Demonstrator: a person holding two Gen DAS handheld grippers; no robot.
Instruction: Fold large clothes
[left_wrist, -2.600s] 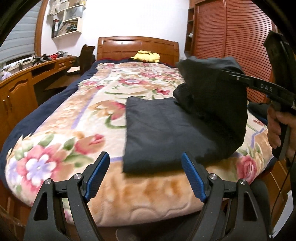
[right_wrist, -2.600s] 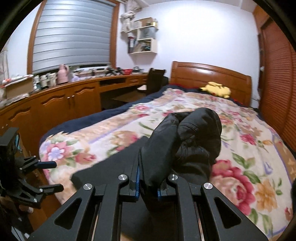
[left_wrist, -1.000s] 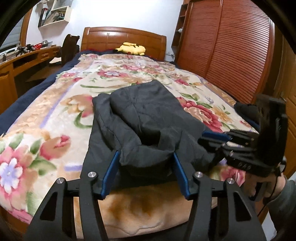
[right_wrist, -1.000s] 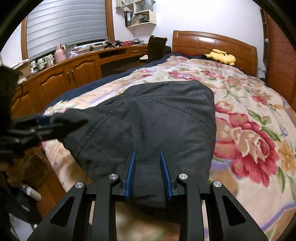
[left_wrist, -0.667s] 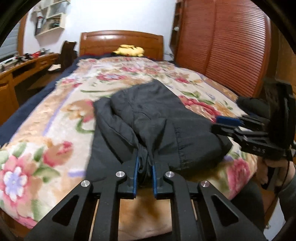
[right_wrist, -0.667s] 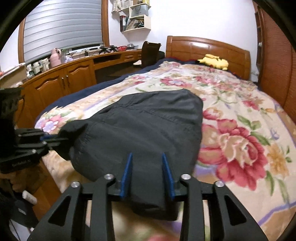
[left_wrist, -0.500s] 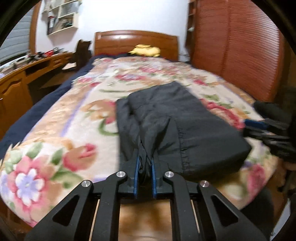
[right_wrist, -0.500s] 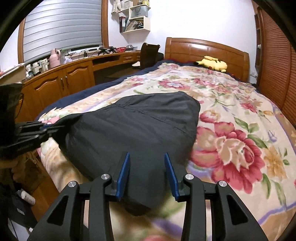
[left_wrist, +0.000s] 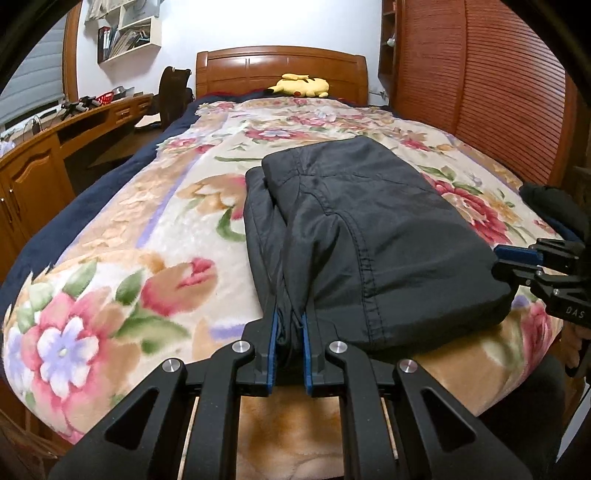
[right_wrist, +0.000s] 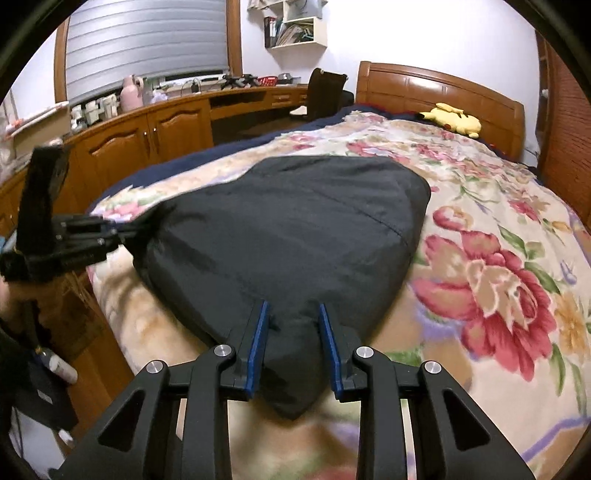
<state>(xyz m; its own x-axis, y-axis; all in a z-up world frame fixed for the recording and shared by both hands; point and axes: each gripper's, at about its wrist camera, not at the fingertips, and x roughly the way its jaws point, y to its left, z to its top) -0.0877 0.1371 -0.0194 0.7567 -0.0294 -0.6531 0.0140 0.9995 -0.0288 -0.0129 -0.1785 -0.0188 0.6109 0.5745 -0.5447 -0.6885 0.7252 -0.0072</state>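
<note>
A dark folded garment (left_wrist: 369, 236) is lying mid-frame on the floral blanket (left_wrist: 122, 266), near the bed's foot. The left gripper (left_wrist: 288, 336) is pinching its near corner tight, while the right gripper (right_wrist: 291, 343), jaws just narrowing, is clasping the opposite corner. With the bundle overhanging the bed's edge, an uneven pull risks dragging it off or unfolding the layers.

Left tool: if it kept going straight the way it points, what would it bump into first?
The left tool is already shut on a fold of the dark folded garment, so that comes first. Past it the line runs over the flowered blanket toward the wooden headboard, though the fisheye view makes depth uncertain.
</note>
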